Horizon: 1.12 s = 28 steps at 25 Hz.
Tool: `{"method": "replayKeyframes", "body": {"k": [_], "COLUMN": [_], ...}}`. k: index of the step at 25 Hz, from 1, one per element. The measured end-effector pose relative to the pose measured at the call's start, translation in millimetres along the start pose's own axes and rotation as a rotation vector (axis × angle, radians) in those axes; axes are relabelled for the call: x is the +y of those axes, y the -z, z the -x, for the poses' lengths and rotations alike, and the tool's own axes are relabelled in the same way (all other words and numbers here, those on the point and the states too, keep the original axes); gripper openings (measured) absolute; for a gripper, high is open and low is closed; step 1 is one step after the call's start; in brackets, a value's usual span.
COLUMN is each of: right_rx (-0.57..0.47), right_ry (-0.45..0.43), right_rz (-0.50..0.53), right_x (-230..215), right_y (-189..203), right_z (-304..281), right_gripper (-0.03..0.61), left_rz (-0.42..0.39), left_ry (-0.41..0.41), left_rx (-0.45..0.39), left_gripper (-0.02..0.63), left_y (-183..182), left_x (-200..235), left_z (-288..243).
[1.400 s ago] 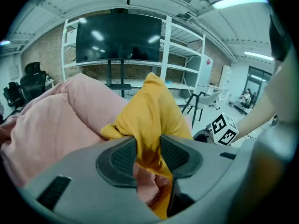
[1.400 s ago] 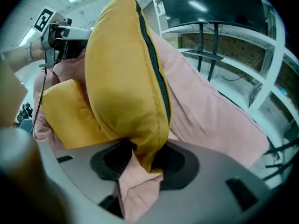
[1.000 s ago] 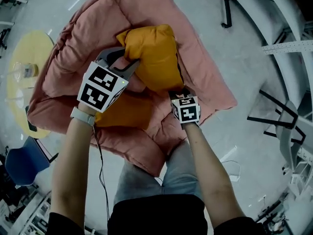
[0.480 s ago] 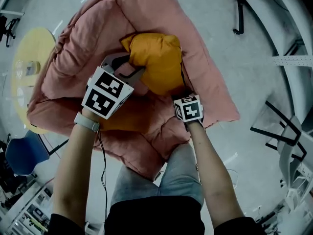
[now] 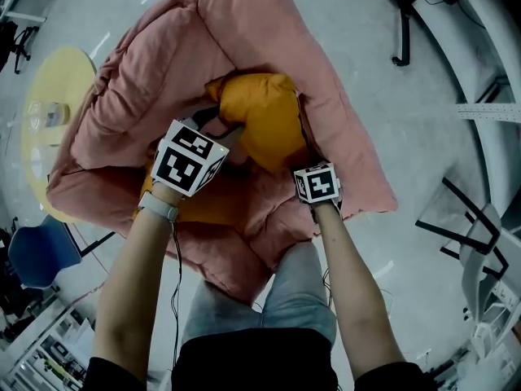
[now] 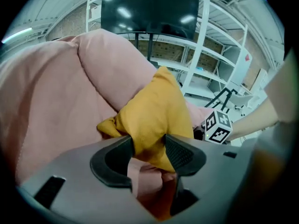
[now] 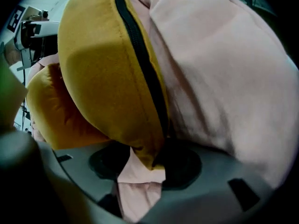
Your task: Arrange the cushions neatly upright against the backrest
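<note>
A yellow cushion (image 5: 256,116) stands upright against the backrest of the pink padded sofa (image 5: 244,23). My left gripper (image 5: 218,126) pinches its lower left corner (image 6: 149,125) between both pads; the jaws have just been opening, with the fabric still between them. My right gripper (image 5: 308,157) holds the lower right corner by the black zip (image 7: 140,73); its jaws have also just been opening, with the corner (image 7: 148,157) still between them. A second yellow cushion (image 5: 203,206) lies flat on the seat beneath my left hand.
A round yellow table (image 5: 41,137) with a glass (image 5: 49,114) stands to the left of the sofa, and a blue chair (image 5: 37,259) lower left. Black chair legs (image 5: 399,23) and white frames (image 5: 488,112) stand on the right. White shelving (image 6: 210,64) rises behind the sofa.
Both grippers have come down with the yellow cushion. It now sits lower and deeper against the backrest, and more of the flat cushion is covered by my left hand.
</note>
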State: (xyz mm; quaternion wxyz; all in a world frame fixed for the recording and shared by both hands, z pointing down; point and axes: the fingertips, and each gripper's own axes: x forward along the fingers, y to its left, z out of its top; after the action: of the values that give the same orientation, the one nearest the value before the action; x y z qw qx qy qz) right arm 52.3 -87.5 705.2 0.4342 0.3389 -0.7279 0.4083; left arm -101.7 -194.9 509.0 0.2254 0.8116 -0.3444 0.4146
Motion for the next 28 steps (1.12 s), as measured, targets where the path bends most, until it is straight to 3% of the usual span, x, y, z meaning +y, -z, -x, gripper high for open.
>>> {"method": "replayKeyframes", "body": {"k": [11,17,22,25,28], "right_rx": [-0.001,-0.027,-0.124,-0.206,-0.189], "right_ry": [0.008,-0.022,-0.003,-0.074,-0.19], "right_rz": [-0.002,-0.116,-0.247,-0.285,-0.277], "right_x": [1.7,3.4,-1.1,19.2,63.8], "right_y": [6.2,20.5,12.2,0.9,8.1], "right_z": [-6.3,7.5,46.3,67.4,64.4], "right_gripper": [0.271,0.349,0.359,0.359,0.359], "left_rz": [-0.002,-0.056,-0.08,-0.092,-0.081], "left_ry": [-0.004,0.009,0.019,-0.015,-0.062], "left_rx": [-0.019,0.005,-0.014,-0.015,0.027], "left_gripper": [0.291,0.33,0.33,0.33,0.33], "left_y": [6.5,20.5,22.5,31.4,56.4], "left_x": [6.0,-11.3,-29.2,-27.6,-15.6], "left_z": [-0.4,19.4,46.9,71.5,95.9]}}
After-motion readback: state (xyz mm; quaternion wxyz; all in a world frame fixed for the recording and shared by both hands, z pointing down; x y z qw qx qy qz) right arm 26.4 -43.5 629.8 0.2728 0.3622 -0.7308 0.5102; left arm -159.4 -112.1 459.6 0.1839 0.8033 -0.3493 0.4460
